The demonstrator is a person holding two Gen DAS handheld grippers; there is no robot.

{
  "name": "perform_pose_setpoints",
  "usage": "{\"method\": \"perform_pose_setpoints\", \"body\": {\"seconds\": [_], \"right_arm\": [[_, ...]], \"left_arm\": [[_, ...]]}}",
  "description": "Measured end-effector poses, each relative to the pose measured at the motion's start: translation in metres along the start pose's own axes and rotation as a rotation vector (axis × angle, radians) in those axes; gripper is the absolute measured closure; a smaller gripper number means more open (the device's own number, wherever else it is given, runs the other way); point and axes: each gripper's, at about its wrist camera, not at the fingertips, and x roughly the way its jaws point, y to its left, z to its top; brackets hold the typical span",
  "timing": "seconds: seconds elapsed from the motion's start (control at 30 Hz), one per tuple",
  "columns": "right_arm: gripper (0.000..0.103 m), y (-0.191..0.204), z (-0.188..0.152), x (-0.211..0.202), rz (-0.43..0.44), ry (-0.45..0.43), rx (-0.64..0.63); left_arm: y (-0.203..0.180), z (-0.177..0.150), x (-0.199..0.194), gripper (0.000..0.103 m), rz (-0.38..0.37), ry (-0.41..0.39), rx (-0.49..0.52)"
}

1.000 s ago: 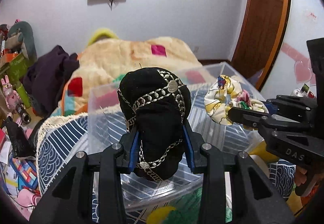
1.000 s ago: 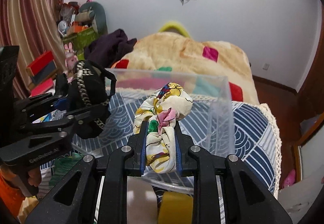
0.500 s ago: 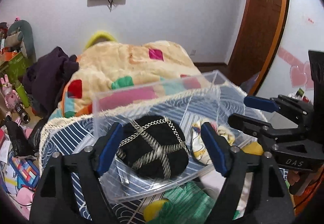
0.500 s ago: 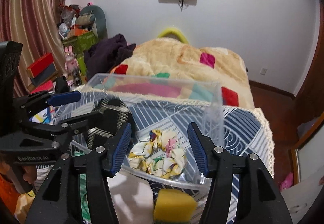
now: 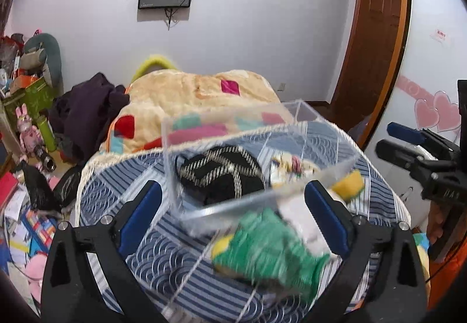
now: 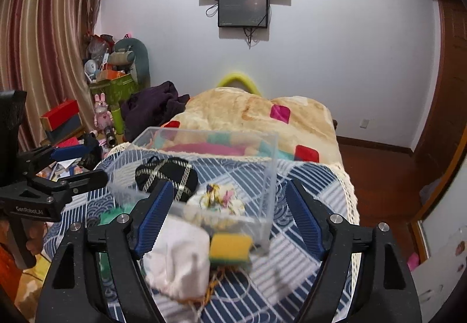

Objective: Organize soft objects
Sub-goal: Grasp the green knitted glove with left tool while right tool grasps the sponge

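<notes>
A clear plastic box (image 5: 233, 124) (image 6: 271, 165) stands on the blue patterned cloth. Inside lie a black pouch with gold trim (image 5: 219, 177) (image 6: 166, 174) and a yellow patterned scrunchie (image 5: 289, 165) (image 6: 219, 197). My left gripper (image 5: 233, 218) is open and empty, just in front of the box. My right gripper (image 6: 230, 218) is open and empty, also in front of the box. A green knitted item (image 5: 262, 253) (image 6: 116, 212), a white cloth bundle (image 6: 178, 253) and a yellow-green sponge (image 6: 230, 247) (image 5: 348, 181) lie outside the box.
The blue striped cloth (image 5: 181, 273) (image 6: 303, 185) covers the end of a bed with a beige blanket (image 5: 189, 89) (image 6: 251, 107). A dark purple garment (image 5: 84, 107) lies at the left. Toys and boxes (image 6: 111, 77) clutter the floor left. A wooden door (image 5: 376, 39) is right.
Both grippers let go: the black pouch and the scrunchie dropped into the clear box. Both grippers then opened wide and drew back and up from the box.
</notes>
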Motion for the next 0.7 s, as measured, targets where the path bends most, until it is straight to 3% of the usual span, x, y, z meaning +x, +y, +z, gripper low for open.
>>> {"method": "perform_pose_setpoints", "body": {"seconds": [0.33, 0.57, 0.7], "right_arm": [[0.023, -0.011, -0.046, 0.015, -0.008, 0.090, 0.068], [0.024, -0.018, -0.056, 0.030, -0.005, 0.115, 0.084], [0.036, -0.016, -0.057, 0.036, 0.006, 0.121, 0.085]], "left_arm": [[0.000, -0.045, 0.011, 0.005, -0.046, 0.057, -0.049], [-0.014, -0.053, 0.023, 0.033, -0.092, 0.079, -0.018], [-0.018, -0.056, 0.029, 0.048, -0.090, 0.087, -0.007]]}}
